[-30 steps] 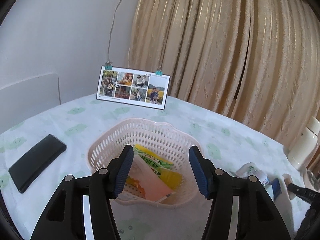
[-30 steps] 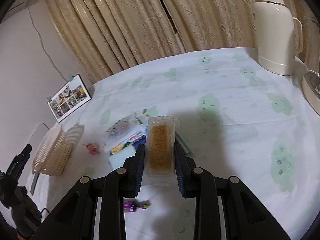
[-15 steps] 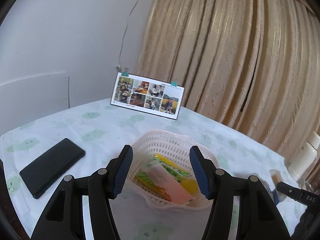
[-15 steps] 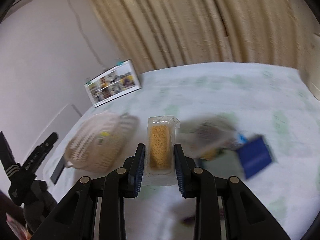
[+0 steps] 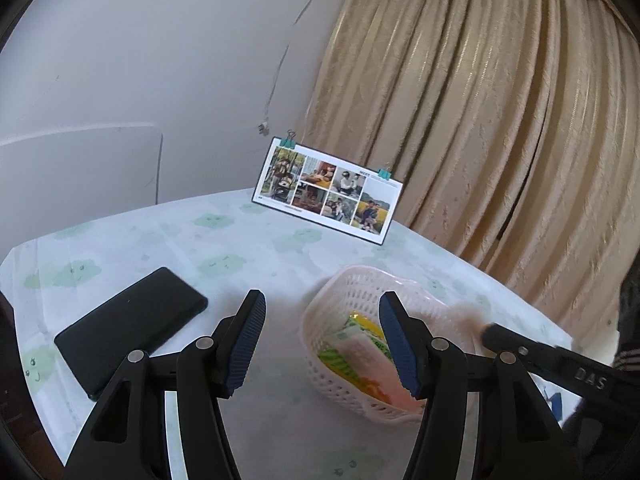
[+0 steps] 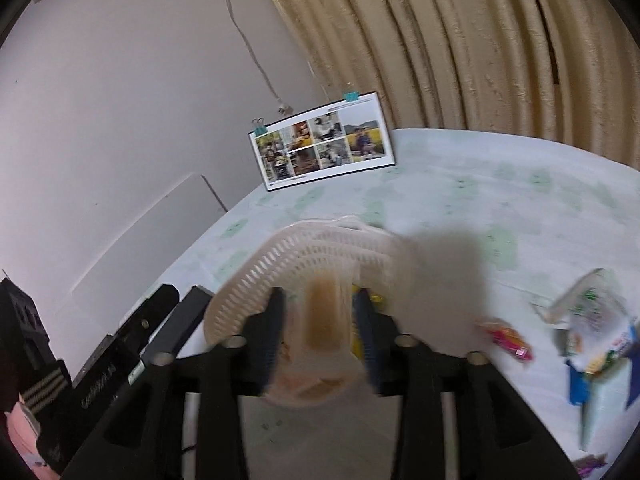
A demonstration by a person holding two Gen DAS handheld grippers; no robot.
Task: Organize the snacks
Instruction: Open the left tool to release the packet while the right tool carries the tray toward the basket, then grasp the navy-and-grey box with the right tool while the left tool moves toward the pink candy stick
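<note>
Gripping a clear snack pack [image 6: 325,316] with a brown filling, the right gripper [image 6: 320,328] has both jaws pressed on its sides; frame is motion-blurred, pack sits just over the near rim of the pink mesh basket [image 6: 304,252]. Whether it touches the basket, can't tell. Basket stands on the table [image 5: 248,248] with a cloud-print cloth and already contains green/yellow and orange-pink packets [image 5: 360,352]. Left gripper [image 5: 322,340] hangs above the table just left of the basket, jaws wide apart, nothing between them. Loose snacks lie to the right of the basket: a pink candy [image 6: 510,338], a crumpled wrapper pile [image 6: 596,320] with a blue item beside it. Black phone [image 5: 132,326] flat on the table, left side. Photo card [image 5: 328,190] with binder clips stands at the far edge against the wall, beige curtain [image 5: 500,120] behind.
</note>
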